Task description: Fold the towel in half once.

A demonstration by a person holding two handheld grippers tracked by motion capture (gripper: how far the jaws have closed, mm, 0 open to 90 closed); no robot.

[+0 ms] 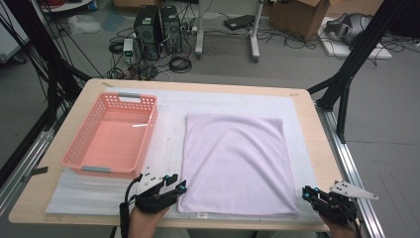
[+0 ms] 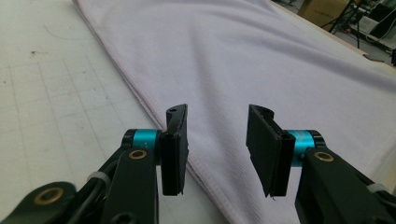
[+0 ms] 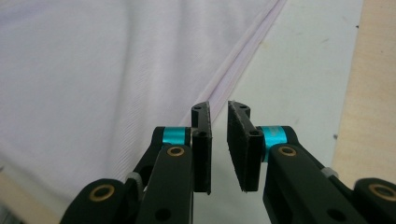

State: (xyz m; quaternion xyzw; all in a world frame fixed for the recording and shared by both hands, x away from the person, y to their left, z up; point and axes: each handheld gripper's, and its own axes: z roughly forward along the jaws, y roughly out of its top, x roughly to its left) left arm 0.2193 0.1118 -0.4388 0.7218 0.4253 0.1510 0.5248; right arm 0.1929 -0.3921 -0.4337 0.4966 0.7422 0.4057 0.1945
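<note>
Across the middle of the wooden surface (image 1: 302, 106) lies a white mat (image 1: 171, 134), and on its right half a pale lilac towel (image 1: 233, 163) is spread flat, its hemmed near edge close to the person's side. Left of the towel, well apart from it, an empty pink basket (image 1: 113, 135) stands on the mat with nothing between the two. Beyond the surface, on the floor, are two black computer towers (image 1: 157, 30), loose cables (image 1: 179, 63) and a cardboard box (image 1: 303, 16).

At the towel's near left corner the left hand-held gripper (image 1: 179, 187) hovers with its jaws apart, the towel's hem running beneath them but not pinched. Just off the near right corner, the right hand-held gripper (image 1: 308, 193) has its jaws apart by a narrow gap with nothing between them; the towel's right hem lies just beyond its tips. Nothing blocks either one's way to the cloth.
</note>
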